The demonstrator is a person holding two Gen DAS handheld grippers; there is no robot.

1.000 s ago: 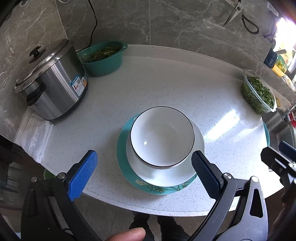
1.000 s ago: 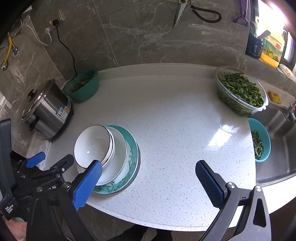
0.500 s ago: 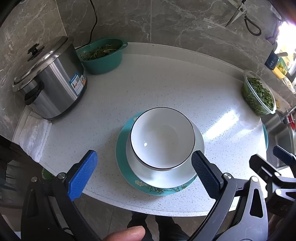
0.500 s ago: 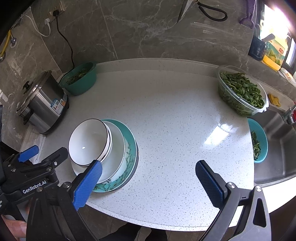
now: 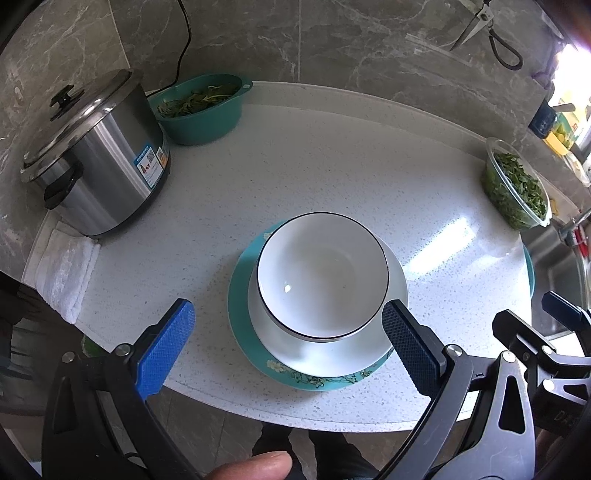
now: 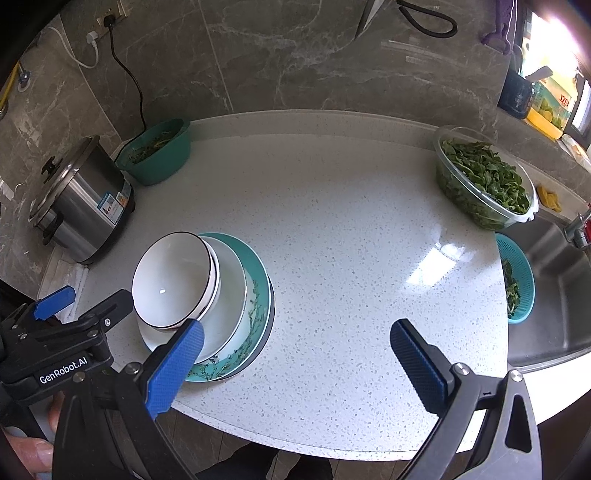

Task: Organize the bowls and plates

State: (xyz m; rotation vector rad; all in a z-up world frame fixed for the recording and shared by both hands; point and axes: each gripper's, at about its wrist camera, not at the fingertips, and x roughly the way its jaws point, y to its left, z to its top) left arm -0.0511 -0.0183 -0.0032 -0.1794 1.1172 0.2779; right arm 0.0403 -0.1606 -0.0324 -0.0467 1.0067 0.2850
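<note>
stack located on the white speckled counter (image 5: 332, 184), toward its near edge. the white bowl (image 5: 322, 275) with a thin dark rim sits upright, nested in a white plate (image 5: 369, 350), which rests on a teal floral plate (image 5: 240, 291). in the right wrist view a darker rim shows under the teal plate; whether that is a further plate cannot be told.

left gripper (image 5: 288, 343): jaws spread wide, holding nothing. it hangs over the counter's near edge, blue pads at 7 and 5 o'clock of the stack, the right-hand pad overlapping the white plate's rim in view; contact cannot be confirmed. a thumb (image 5: 251, 467) shows at the bottom of that view.

right gripper (image 6: 295, 354): jaws likewise wide apart and empty, over bare counter at 3 o'clock of the stack, apart from the dishes.

surroundings: steel rice cooker (image 5: 96, 162) at 10 o'clock of the stack, lid on, with a folded white cloth (image 5: 62, 266) just beside its base. teal basin of greens (image 5: 201, 107) at 11 o'clock against the wall. clear bowl of leaves (image 6: 484, 184) at 2 o'clock near the sink (image 6: 554, 295); a teal strainer (image 6: 515, 280) sits at the sink's edge. scissors (image 5: 487, 26) hang on the grey wall.
</note>
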